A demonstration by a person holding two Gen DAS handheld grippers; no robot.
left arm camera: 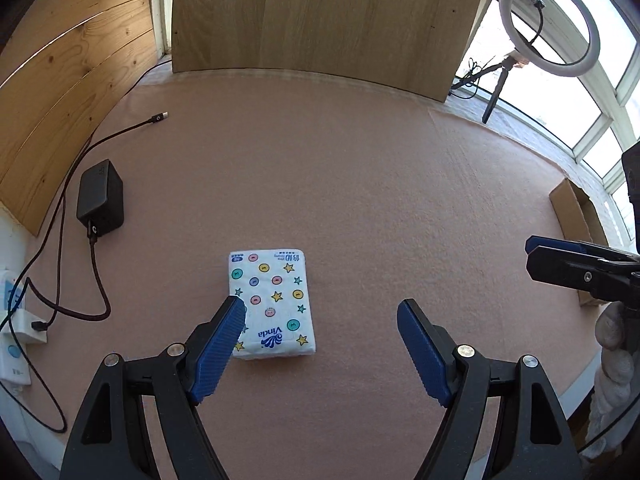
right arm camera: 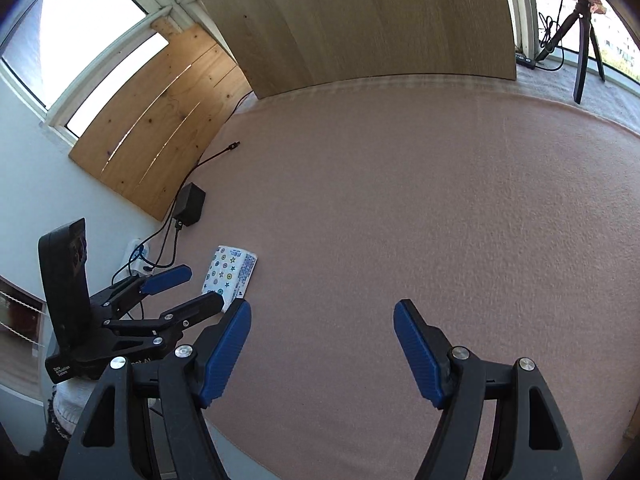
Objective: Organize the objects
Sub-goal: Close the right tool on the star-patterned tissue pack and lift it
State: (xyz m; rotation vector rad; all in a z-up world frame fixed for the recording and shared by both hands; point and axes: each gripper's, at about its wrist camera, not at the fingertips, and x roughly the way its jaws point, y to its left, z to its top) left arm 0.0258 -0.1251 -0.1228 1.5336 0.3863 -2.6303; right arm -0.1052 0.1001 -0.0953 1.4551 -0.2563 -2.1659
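Tissue pack (left arm camera: 271, 303) flat on pink cloth (left arm camera: 360, 184), by left gripper (left arm camera: 322, 316) fingers, both grippers' fingers spread, empty.

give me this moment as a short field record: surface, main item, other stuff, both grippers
surface: pink felt mat
main item: Vinda tissue pack, lying flat
other items: black power adapter with cable, cardboard box, ring light
left gripper: open, empty, over tissue pack
right gripper: open, empty, over bare mat
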